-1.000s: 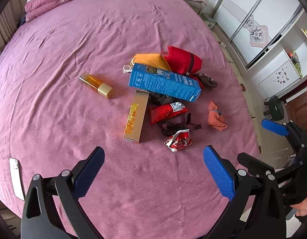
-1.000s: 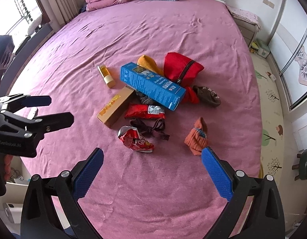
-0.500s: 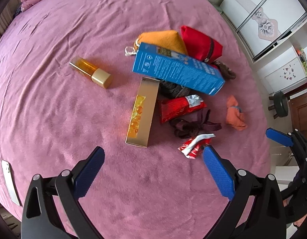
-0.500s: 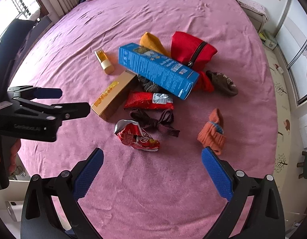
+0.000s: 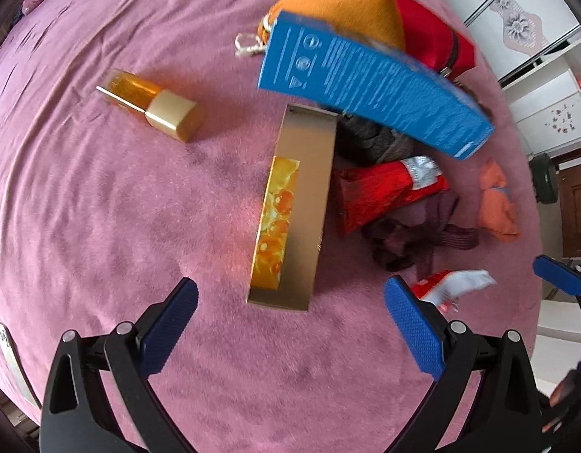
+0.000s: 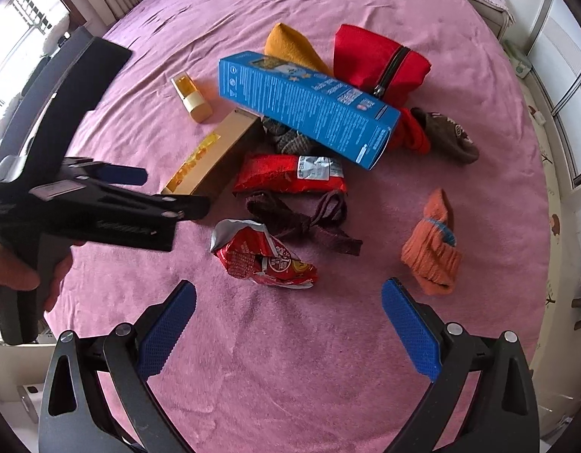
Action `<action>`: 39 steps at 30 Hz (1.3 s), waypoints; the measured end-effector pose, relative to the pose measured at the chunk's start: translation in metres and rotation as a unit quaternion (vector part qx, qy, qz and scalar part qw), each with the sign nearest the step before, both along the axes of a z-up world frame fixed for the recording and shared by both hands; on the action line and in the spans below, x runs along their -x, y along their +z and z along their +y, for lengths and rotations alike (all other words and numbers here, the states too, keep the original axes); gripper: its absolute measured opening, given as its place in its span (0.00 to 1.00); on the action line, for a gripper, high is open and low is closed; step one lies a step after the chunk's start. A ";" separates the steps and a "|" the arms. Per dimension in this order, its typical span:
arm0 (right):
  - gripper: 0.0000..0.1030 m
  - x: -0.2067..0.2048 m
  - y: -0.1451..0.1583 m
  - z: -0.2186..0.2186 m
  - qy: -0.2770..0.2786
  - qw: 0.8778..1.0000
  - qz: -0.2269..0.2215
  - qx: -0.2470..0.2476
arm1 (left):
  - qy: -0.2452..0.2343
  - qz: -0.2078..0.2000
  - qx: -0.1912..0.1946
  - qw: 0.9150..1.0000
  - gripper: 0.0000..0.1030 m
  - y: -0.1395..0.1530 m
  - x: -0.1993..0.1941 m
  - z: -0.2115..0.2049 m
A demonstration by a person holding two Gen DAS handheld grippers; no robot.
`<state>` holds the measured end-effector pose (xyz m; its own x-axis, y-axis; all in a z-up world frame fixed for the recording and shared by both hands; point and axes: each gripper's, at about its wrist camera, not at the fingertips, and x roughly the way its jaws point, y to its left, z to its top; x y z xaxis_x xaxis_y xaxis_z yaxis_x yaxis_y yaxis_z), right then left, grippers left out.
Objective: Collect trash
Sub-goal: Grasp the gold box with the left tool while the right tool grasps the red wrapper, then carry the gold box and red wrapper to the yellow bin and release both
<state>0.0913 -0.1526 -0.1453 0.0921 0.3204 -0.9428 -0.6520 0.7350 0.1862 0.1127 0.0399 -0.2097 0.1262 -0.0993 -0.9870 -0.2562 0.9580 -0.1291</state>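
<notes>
Pink bedspread (image 6: 366, 0); left hand-held gripper (image 5: 290, 315) spread wide, gold carton (image 5: 296, 207) at 12 o'clock between its fingers. Right hand-held gripper (image 6: 288, 317) also spread, empty. Crumpled red wrapper (image 6: 264, 255) at its 12 o'clock, blue box (image 6: 309, 104) beyond.

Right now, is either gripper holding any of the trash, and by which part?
Nothing is held. The left gripper is open just short of the gold box; the right gripper is open above the crumpled red wrapper.

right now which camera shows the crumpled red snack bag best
The right wrist view: the crumpled red snack bag lies whole and sharp just ahead of the right hand-held gripper. In the left wrist view the bag is blurred and partly hidden behind a finger.
</notes>
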 end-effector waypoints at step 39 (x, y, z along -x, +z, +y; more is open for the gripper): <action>0.39 0.004 -0.006 0.009 0.002 0.999 0.029 -0.037 | -0.001 -0.002 0.068 0.998 0.38 0.009 0.092 0.012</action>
